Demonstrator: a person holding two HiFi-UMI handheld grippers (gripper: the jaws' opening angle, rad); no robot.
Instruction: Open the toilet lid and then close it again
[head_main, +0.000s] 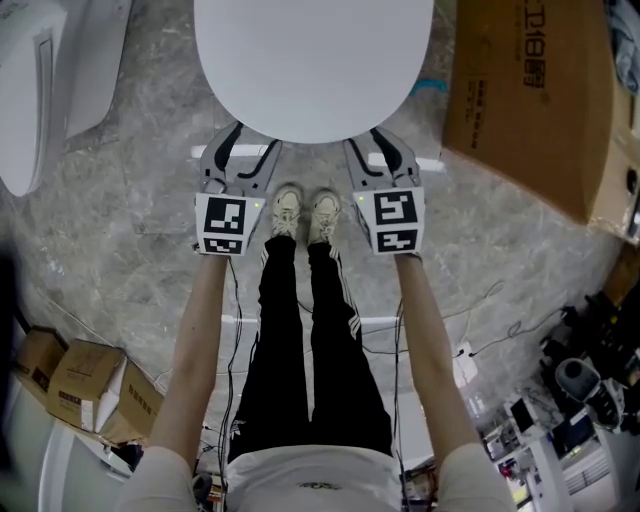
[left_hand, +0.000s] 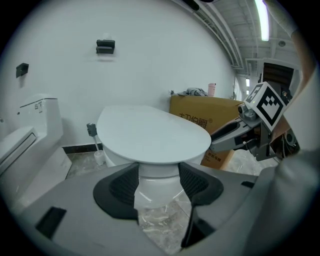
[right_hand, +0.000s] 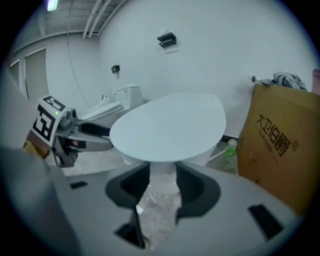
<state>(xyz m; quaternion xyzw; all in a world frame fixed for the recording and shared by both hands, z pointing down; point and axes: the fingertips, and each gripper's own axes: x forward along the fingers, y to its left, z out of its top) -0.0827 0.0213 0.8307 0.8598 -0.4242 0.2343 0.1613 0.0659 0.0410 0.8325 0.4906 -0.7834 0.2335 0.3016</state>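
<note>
The smooth, glossy white oval toilet lid (head_main: 315, 60) lies shut and flat over its seat at the far middle of the scene. It sits above the rounded white ceramic toilet bowl (left_hand: 157, 187).

The left claw (head_main: 255, 146) reaches the lid's near left rim and the right claw (head_main: 368, 143) its near right rim. Each is matte grey plastic with ribbed black pads and carries a cube of black-and-white square markers.

In the left gripper view the left claw (left_hand: 157, 172) is released. Its jaws are spread, with only the bowl front and the floor showing in the gap and the lid's edge just above. In the right gripper view the right claw (right_hand: 162, 172) is likewise released and grasps nothing.

The grey veined stone-tile floor (head_main: 150, 200) shines slightly. The person's pale laced shoes (head_main: 305, 212) stand on it between the two claws.

On the right stands a large brown corrugated cardboard box (head_main: 530, 110) printed with dark characters. Its flaps look shut, and a crumpled grey bundle (left_hand: 192, 92) and a small pink cylinder (left_hand: 212, 89) rest on top.

Left of the bowl, a small white holder (left_hand: 99, 157) on the floor holds a grey-handled toilet brush (left_hand: 91, 131) upright.

At the far left is a second white toilet (head_main: 40, 90), boxy and angular. At the near left lie small brown cardboard cartons (head_main: 85, 385), and I cannot tell what is in them.
</note>
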